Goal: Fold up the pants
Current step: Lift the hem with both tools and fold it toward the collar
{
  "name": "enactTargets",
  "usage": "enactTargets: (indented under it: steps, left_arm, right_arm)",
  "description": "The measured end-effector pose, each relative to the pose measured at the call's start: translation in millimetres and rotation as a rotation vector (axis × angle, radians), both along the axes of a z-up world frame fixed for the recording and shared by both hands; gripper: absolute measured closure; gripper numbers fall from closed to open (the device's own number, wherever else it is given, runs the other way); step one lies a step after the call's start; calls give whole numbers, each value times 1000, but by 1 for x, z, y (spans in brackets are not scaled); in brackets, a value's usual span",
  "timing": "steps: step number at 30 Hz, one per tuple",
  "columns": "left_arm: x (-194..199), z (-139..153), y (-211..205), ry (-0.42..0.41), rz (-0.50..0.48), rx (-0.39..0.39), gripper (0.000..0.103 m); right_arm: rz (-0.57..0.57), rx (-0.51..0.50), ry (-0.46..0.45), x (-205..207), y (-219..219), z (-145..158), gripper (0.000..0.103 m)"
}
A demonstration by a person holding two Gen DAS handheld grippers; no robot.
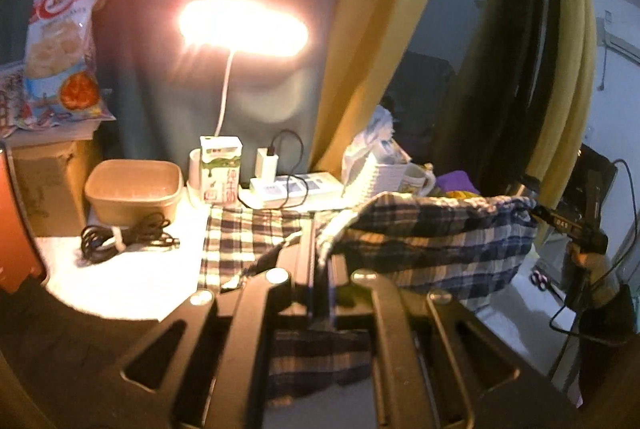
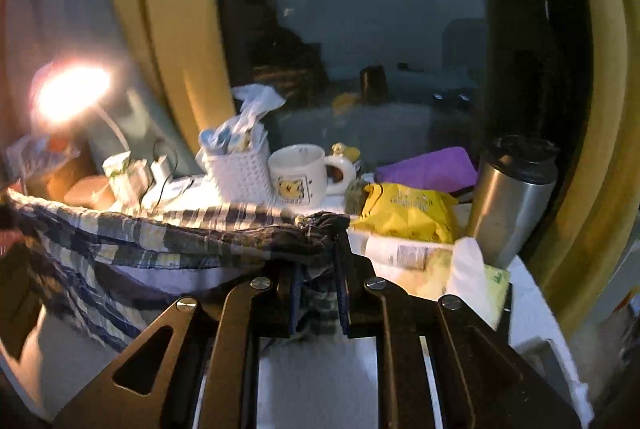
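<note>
The plaid pants are hanging stretched between both tools, lifted above the white bench. The left hand-held gripper is pinching one edge of the cloth with its jaws together. The right hand-held gripper is clamping the bunched waistband, it seems. Behind are standing a mug and a glowing lamp.

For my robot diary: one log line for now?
left tool: shut on pants | right tool: shut on pants | pants: lifted
</note>
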State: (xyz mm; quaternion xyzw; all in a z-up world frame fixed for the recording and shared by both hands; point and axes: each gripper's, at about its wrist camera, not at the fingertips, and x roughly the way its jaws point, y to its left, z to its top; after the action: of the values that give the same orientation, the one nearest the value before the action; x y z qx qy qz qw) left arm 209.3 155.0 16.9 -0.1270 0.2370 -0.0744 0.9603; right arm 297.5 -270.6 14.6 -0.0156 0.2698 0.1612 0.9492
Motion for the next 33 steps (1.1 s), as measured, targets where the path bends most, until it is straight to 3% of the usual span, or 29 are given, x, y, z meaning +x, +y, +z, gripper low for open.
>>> enactTargets:
  steps: [9, 17, 21, 25, 31, 33]
  left_arm:
    - [93, -15, 25, 59, -26, 19, 99]
    - [166, -66, 50, 203, -20, 5, 97]
    - [194, -89, 59, 272, 12, 49, 94]
    - [207, -100, 65, 306, 62, 114, 89]
    - [201, -98, 95, 298, 163, 90, 82]
    - [192, -96, 92, 298, 154, 106, 78]
  right_arm:
    - [-46, 21, 48, 73, 25, -24, 87]
    - [-53, -43, 106, 135, 54, -53, 87]
    - [-53, -94, 146, 161, 72, -72, 87]
    - [-63, -128, 190, 180, 85, -88, 87]
    - [-57, -180, 239, 191, 93, -103, 86]
    - [-46, -204, 254, 192, 97, -104, 73]
